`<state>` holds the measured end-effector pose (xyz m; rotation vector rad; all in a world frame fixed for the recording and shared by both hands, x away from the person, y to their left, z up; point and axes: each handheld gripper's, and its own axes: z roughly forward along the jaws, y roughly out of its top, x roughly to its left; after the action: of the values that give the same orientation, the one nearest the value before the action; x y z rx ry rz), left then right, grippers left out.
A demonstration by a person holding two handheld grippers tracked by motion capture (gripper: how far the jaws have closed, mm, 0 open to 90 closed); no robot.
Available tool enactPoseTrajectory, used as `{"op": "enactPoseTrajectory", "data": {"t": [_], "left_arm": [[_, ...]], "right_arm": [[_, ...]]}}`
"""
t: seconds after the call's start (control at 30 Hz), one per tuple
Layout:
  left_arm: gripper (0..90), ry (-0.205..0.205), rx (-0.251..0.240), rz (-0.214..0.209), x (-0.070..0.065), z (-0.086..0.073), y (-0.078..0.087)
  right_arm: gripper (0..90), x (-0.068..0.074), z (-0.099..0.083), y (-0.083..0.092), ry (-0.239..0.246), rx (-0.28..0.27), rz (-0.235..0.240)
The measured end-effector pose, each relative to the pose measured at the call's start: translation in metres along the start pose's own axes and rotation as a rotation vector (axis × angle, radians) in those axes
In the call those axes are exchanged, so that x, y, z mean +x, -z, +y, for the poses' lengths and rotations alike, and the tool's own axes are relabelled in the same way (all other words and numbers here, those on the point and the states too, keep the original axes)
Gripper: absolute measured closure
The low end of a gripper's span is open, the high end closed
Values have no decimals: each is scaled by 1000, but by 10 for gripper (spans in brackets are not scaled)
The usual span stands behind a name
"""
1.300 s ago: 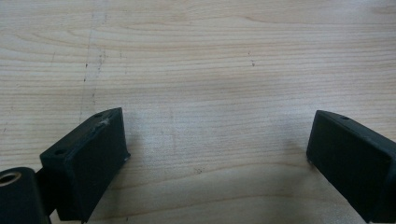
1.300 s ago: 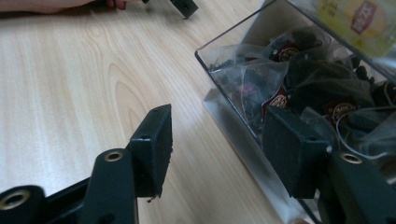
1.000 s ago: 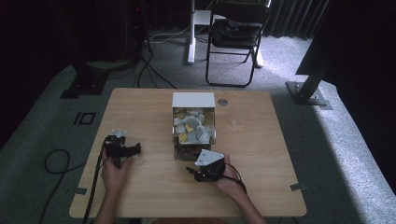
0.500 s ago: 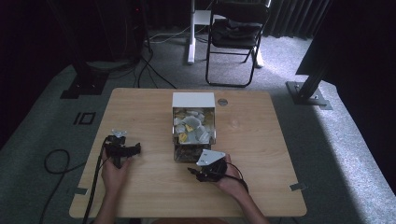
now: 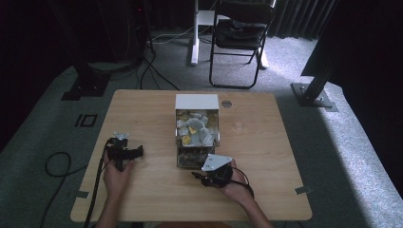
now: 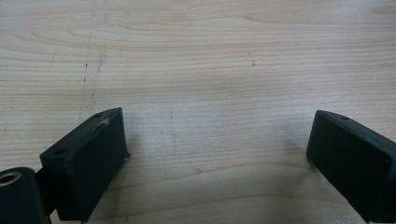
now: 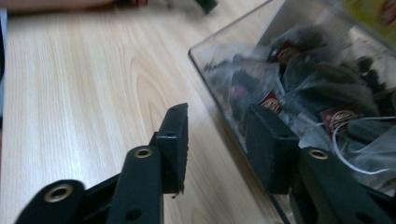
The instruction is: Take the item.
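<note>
Closing right gripper [image 7: 217, 140] fingers beside clear box [image 7: 327, 70], nothing grasped; left gripper [image 6: 217, 154] fingers released

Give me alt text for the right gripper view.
The right gripper points its black jaws, parted with nothing between them, at the near corner of a clear box of tea bags on the wooden table.
</note>
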<state>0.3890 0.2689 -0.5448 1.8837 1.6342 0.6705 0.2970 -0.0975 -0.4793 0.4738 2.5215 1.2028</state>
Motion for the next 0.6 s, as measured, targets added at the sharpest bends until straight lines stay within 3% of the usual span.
{"op": "enactPoseTrajectory", "data": {"t": [0.07, 0.13, 0.37, 0.6], "left_arm": [[58, 0, 0, 0, 0, 0, 0], [58, 0, 0, 0, 0, 0, 0], [58, 0, 0, 0, 0, 0, 0], [58, 0, 0, 0, 0, 0, 0]], "right_arm": [[612, 0, 1, 1, -16, -13, -8], [645, 1, 4, 2, -31, -29, -55], [718, 2, 13, -1, -50, -62, -147], [638, 1, 16, -8, -79, -75, -155]]}}
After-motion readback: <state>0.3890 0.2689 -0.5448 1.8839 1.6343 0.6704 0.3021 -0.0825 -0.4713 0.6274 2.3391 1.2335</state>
